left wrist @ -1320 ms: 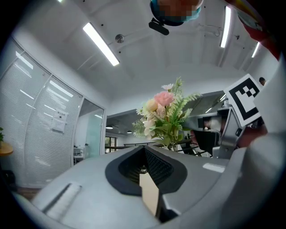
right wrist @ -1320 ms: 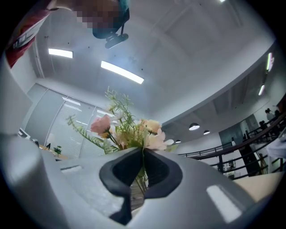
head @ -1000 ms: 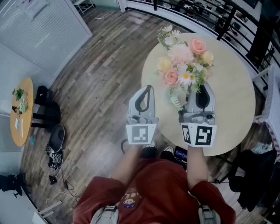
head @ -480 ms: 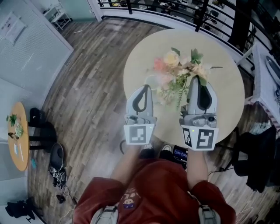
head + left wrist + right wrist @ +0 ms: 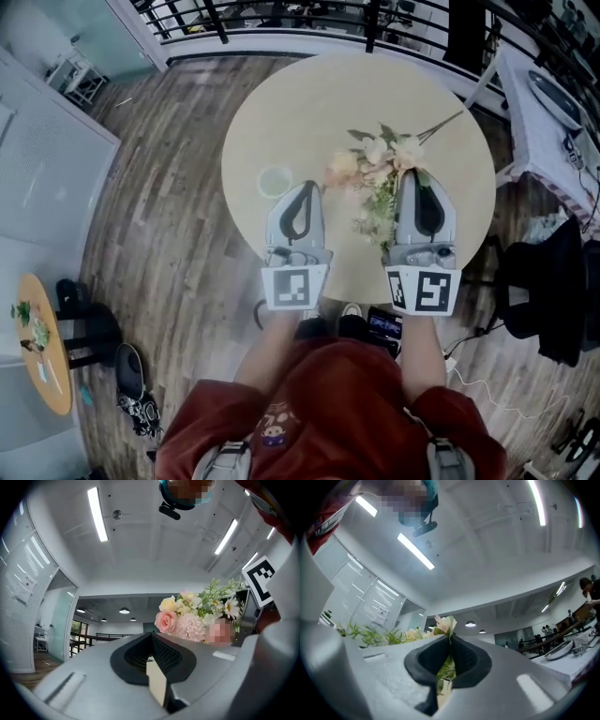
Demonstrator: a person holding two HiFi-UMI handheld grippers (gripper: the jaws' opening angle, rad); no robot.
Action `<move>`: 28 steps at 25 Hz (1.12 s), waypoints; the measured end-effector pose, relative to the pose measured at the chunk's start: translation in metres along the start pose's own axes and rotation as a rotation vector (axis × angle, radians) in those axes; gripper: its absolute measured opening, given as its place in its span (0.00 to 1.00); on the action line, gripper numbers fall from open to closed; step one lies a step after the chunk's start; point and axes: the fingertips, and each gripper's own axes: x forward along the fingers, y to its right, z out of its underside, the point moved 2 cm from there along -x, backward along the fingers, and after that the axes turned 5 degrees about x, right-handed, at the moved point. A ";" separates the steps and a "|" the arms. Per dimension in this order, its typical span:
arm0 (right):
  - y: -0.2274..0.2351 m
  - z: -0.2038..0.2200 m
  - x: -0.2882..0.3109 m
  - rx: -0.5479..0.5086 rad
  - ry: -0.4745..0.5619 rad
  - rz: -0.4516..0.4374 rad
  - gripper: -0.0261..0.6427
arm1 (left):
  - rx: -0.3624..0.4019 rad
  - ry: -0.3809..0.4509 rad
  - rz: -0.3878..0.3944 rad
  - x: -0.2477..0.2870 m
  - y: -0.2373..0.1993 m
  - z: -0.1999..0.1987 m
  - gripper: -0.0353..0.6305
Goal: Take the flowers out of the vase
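Observation:
A bunch of pink, cream and white flowers hangs over the round beige table, its stems caught in my right gripper, which is shut on them. In the right gripper view green stems run between the closed jaws of that gripper, with a cream bloom above the tips. A small pale green vase stands on the table, seen from above, with no flowers in it. My left gripper is just right of the vase, shut and empty. The flowers show to its right.
A dark railing runs behind the table. At the right stand a chair draped in dark cloth and a white table with dishes. A small wooden side table stands far left on the plank floor.
The flowers have gone right with my right gripper and now lean flatter over the table. The vase, hidden before, shows bare beside my left gripper. Both grippers stay shut.

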 end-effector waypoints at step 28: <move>0.095 0.036 -0.070 -0.098 -0.148 0.223 0.06 | -0.035 0.018 0.217 0.050 0.121 0.009 0.06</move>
